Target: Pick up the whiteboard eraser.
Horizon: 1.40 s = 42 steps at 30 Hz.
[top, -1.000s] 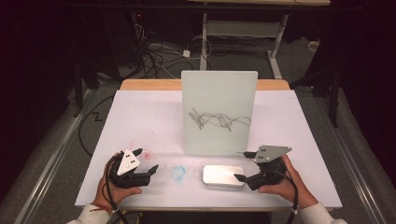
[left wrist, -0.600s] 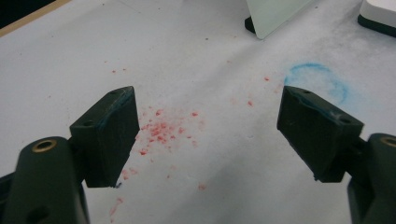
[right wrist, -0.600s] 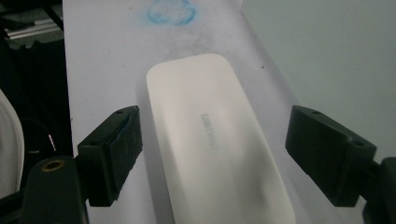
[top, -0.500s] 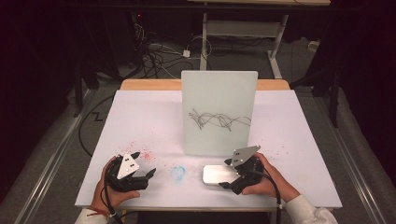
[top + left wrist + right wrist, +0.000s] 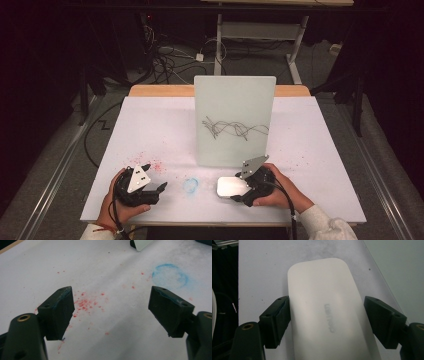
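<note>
— Where was the white eraser (image 5: 231,186)?
— At the table's (image 5: 150,130) near edge, right of the blue ring (image 5: 190,185). The right gripper (image 5: 325,322) had just been closing, its jaws pressed against the eraser's sides.
— And the left gripper (image 5: 150,181)?
— It gaped open over red specks (image 5: 85,303), holding nothing.

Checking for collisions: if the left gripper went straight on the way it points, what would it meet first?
Probably nothing at once: the left gripper, jaws open, faces bare table with red specks. The blue ring lies off to one side; depth is unclear.
</note>
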Tool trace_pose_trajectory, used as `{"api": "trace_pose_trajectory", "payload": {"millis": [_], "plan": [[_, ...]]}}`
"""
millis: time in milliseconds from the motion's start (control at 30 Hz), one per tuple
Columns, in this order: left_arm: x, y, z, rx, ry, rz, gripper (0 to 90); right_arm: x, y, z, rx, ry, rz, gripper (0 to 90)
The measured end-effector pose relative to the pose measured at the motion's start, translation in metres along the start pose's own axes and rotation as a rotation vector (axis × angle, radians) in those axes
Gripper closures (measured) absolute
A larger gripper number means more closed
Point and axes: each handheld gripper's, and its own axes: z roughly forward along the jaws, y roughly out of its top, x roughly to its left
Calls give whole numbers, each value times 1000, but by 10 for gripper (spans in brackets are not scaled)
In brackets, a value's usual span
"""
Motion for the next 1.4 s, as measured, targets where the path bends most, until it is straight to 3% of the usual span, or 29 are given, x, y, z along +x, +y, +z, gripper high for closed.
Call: {"api": "trace_pose_trajectory", "payload": {"millis": [100,400,667,867,900,933,967,1033,1200,1400], "plan": [[0,0,0,3,3,0,200,1,0,-2,-1,5,-10,307],[0,0,0,3,11,-4,207,4,-2,-8,-39,-37,-19,308],[0,0,0,5,9,-1,208,0,-1,-25,-138,-138,10,307],[0,0,1,12,6,0,208,-5,2,-36,-208,-238,31,308],[0,0,2,12,7,-1,208,-5,4,-38,-220,-263,28,308],[0,0,2,13,6,-1,208,-5,6,-40,-237,-320,11,308],[0,0,2,15,7,-2,208,-5,6,-40,-237,-320,11,308],[-1,0,3,18,6,-2,209,-6,11,-42,-258,-377,-1,308],[-1,-1,3,20,7,-3,211,1,25,-36,-282,-561,-106,308],[0,-1,3,20,5,0,212,6,40,-22,-342,-673,-168,308]]}}
